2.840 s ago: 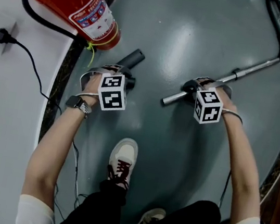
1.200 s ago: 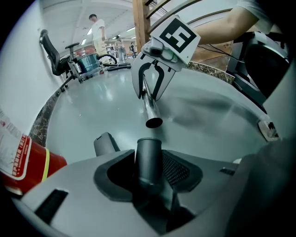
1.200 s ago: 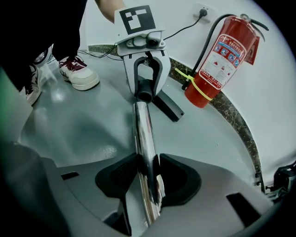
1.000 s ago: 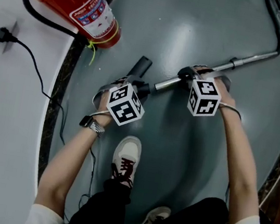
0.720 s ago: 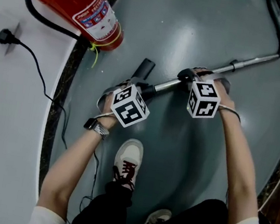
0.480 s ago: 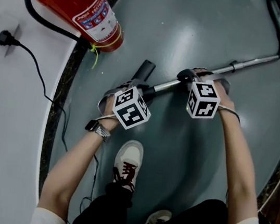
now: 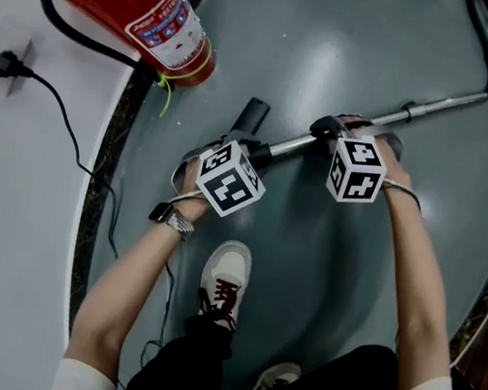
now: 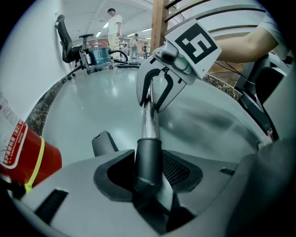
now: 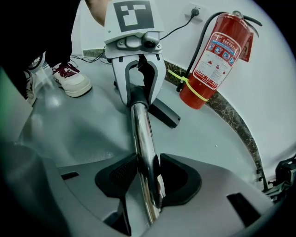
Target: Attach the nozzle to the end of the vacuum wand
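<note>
The silver vacuum wand (image 7: pixel 395 111) slants across the grey floor from upper right to centre. My right gripper (image 7: pixel 329 133) is shut on it partway along; in the right gripper view the tube (image 9: pixel 147 171) sits pinched between the dark pads. The dark nozzle (image 7: pixel 252 119) sits over the wand's lower end, its flat tip pointing toward the extinguisher. My left gripper (image 7: pixel 248 157) is shut on the nozzle's round collar (image 8: pixel 148 159), and the metal tube (image 8: pixel 148 118) runs straight into it. Each gripper faces the other along the wand, the right gripper (image 8: pixel 157 90) and left gripper (image 9: pixel 138 90) both visible.
A red fire extinguisher (image 7: pixel 141 3) leans at the wall on the upper left, with a plug and black cord (image 7: pixel 3 61) beside it. The person's shoes (image 7: pixel 224 274) stand just below the grippers. The vacuum's black hose (image 7: pixel 485 35) curls at the top right. An office chair (image 8: pixel 69 44) stands far off.
Earlier the nozzle and wand were held apart; now the nozzle is over the wand's end. Over the last second the left gripper has rolled slightly; the right one has stayed still.
</note>
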`<action>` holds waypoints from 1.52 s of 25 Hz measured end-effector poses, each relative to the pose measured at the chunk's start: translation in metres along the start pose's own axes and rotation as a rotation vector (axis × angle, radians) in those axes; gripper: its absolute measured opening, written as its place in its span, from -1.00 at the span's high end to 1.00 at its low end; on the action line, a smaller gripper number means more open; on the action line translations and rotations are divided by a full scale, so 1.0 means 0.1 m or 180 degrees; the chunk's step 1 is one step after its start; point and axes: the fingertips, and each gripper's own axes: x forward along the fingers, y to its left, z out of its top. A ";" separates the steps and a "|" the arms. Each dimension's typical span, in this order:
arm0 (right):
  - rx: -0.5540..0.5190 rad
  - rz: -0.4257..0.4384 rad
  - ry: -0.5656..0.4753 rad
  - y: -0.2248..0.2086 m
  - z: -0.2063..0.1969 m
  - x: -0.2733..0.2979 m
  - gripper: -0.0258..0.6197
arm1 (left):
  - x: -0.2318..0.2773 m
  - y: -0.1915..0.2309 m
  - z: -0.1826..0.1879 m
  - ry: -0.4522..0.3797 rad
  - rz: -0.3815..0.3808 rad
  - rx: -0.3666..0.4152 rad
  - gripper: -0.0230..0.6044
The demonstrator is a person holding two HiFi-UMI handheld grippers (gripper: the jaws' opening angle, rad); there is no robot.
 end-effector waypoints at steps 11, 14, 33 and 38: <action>-0.0024 0.0029 0.0001 0.00 0.00 0.01 0.41 | 0.00 -0.01 0.02 -0.0025 -0.0026 -0.0037 0.35; -0.0016 0.0012 -0.0002 -0.02 0.01 0.01 0.41 | -0.01 0.00 0.01 -0.0005 -0.0035 -0.0099 0.35; 0.0000 -0.0017 -0.0058 -0.01 0.04 0.00 0.41 | -0.04 0.02 0.11 -0.0009 0.0054 0.0295 0.37; 0.0047 -0.0046 -0.0117 -0.03 0.08 -0.02 0.41 | -0.02 0.04 0.10 -0.0082 0.0004 0.0074 0.37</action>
